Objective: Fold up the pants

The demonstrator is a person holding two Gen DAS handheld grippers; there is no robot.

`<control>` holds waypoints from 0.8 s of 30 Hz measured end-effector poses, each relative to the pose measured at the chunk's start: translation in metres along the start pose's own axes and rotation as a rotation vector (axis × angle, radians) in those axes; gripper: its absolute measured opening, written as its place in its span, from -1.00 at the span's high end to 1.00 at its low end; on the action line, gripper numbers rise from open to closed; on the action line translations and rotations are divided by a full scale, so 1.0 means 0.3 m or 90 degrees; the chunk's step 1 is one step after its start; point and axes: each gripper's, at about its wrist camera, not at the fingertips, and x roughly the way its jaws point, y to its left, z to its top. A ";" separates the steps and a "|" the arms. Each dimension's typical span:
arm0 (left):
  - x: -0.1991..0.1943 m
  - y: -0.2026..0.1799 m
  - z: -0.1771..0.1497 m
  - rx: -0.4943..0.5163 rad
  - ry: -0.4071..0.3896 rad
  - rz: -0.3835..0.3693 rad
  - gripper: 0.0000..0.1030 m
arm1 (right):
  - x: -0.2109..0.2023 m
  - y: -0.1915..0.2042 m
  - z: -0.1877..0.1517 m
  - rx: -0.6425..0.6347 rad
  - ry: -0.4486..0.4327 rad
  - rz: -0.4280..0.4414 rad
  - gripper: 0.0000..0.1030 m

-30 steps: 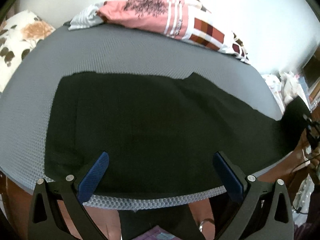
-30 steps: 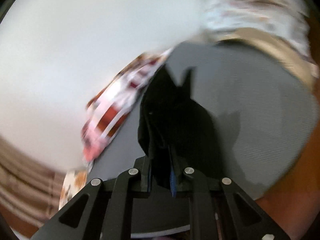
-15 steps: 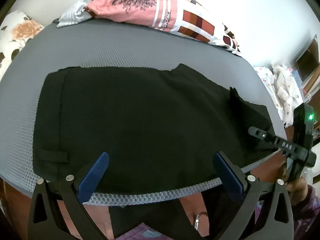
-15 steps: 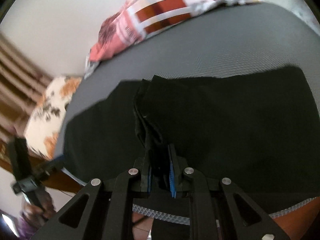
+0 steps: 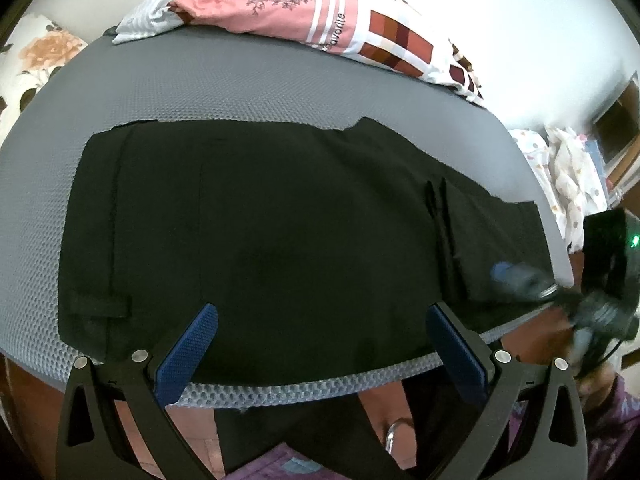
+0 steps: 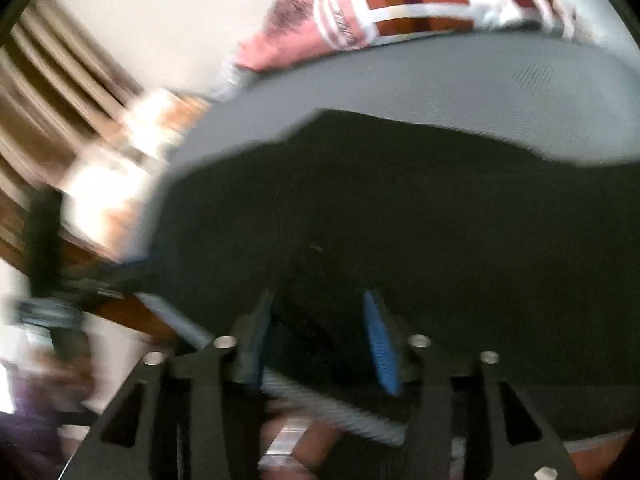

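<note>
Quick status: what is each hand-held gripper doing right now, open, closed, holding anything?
Left hand-held gripper: open wide, empty, above the black pants.
Right hand-held gripper: jaws opening, a fold of the pants between them, pads no longer pressing it.

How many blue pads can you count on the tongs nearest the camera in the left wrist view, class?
2: one blue pad at lower left and the other blue pad at lower right, both hovering apart over the near edge of the black pants. None looks hidden.
</note>
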 end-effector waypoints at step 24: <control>-0.070 0.047 0.016 -0.009 -0.042 0.039 -0.99 | 0.014 -0.063 0.014 -0.022 0.013 -0.031 0.40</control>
